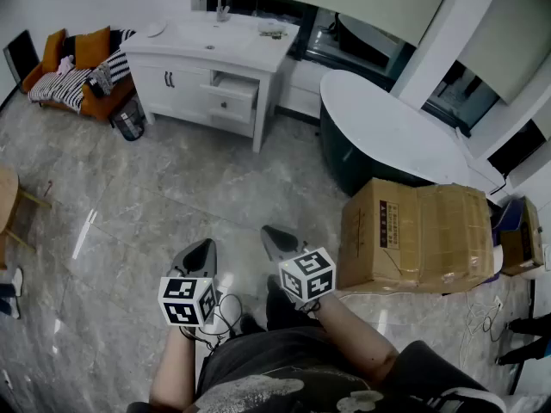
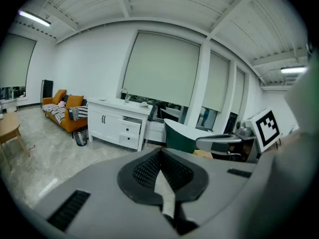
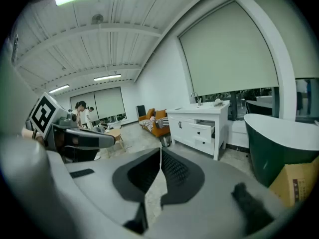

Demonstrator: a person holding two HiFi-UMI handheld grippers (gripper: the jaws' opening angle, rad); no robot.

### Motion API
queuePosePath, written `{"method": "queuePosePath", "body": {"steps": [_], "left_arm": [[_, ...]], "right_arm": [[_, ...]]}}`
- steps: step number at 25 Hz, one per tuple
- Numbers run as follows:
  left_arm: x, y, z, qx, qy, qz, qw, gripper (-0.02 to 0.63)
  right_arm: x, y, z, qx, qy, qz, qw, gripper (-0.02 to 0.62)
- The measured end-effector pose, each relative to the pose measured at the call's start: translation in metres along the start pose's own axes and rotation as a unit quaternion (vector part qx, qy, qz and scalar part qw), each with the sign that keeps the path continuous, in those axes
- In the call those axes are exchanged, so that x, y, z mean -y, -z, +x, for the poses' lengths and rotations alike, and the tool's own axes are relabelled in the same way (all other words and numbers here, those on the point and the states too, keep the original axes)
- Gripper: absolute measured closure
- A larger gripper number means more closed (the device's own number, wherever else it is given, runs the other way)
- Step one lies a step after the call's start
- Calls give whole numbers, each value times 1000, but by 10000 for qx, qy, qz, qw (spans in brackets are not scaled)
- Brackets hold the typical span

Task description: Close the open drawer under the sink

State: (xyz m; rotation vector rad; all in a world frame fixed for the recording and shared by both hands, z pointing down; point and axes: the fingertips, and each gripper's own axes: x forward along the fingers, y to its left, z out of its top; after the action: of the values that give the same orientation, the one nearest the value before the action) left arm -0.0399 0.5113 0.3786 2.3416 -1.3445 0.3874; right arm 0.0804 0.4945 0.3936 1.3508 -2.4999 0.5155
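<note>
The left tongs (image 1: 207,248) and the right tongs (image 1: 267,231) are both pressed shut at the tips with nothing between the jaws. They are held side by side low in the head view, just apart, and point forward and a little downward over the floor (image 1: 164,188).

The drawer (image 1: 234,87) lies straight ahead of them, well apart, across a wide stretch of bare floor. It sits roughly between the lines of the two tongs: the left gripper view has it left of its jaw tips, and the right gripper view has it right of its own. The right tongs reach slightly further forward, so that hand seems a shade nearer, though the difference is small.

The drawer is the upper one in the right-hand column of the white sink cabinet (image 1: 172,80), directly below the cabinet top. It stands pulled out towards the room, its white front with a small dark handle proud of the shut drawer beneath it. Its front runs along the cabinet face, and it slides at right angles to that, so the push will likely have to go squarely against the front, towards the wall. Whether anything lies inside cannot be made out.

A dark bathtub (image 1: 379,127) and a cardboard box (image 1: 422,231) stand to the right, clear of the way.
</note>
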Motion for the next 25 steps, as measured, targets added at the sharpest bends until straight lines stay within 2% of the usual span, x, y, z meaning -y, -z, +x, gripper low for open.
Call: {"method": "queuePosePath", "body": {"steps": [11,16,25], "left_arm": [[4,0,-7,25,78,66,9999,592],[-4,3,-10,49,20,-87,9999,592],[-8,-6,-4,268,-19,-180,9995,591]], "right_arm": [[-7,2,-7,-22,16,-122,9999,568],[-15,-3,-4,0,-55,-244,9997,568],[-6,-18,-3,354,-130,-123,9992,567]]}}
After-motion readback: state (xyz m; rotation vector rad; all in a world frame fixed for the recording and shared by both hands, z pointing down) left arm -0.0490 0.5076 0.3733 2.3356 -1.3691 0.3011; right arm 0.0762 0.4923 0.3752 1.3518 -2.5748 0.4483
